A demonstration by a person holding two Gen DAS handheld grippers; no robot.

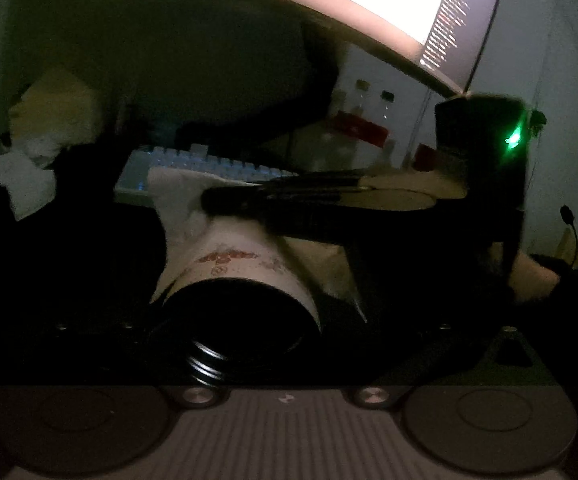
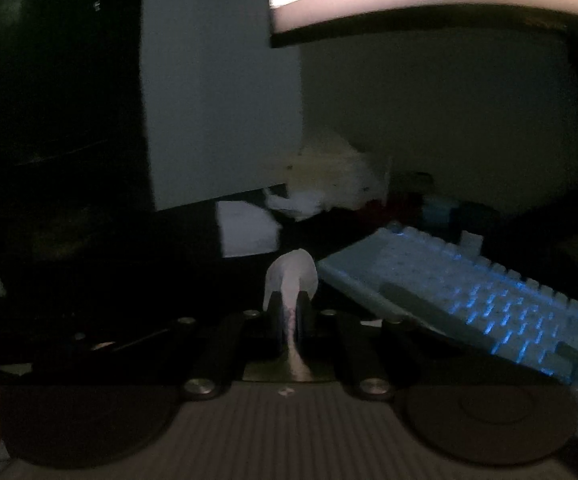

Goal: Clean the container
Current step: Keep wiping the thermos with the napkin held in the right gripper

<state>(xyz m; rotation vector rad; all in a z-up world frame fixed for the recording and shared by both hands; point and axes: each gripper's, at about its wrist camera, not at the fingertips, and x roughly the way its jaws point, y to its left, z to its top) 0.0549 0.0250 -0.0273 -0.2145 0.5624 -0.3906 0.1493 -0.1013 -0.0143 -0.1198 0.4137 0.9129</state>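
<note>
In the left wrist view a white cylindrical container (image 1: 245, 264) with red print and a black threaded cap end lies between my left gripper's dark jaws, close to the camera. My left gripper (image 1: 245, 320) is shut on it. My right gripper (image 1: 229, 200) reaches in from the right, shut on a white tissue (image 1: 181, 196) pressed against the container's far end. In the right wrist view the right gripper (image 2: 289, 312) pinches the same tissue (image 2: 291, 276) between closed fingers. The scene is very dark.
A backlit keyboard (image 2: 469, 292) lies on the dark desk, also in the left wrist view (image 1: 193, 164). A bright monitor (image 1: 369, 0) hangs above. Crumpled tissues (image 1: 29, 176) sit at left. Small bottles (image 1: 369, 108) stand behind.
</note>
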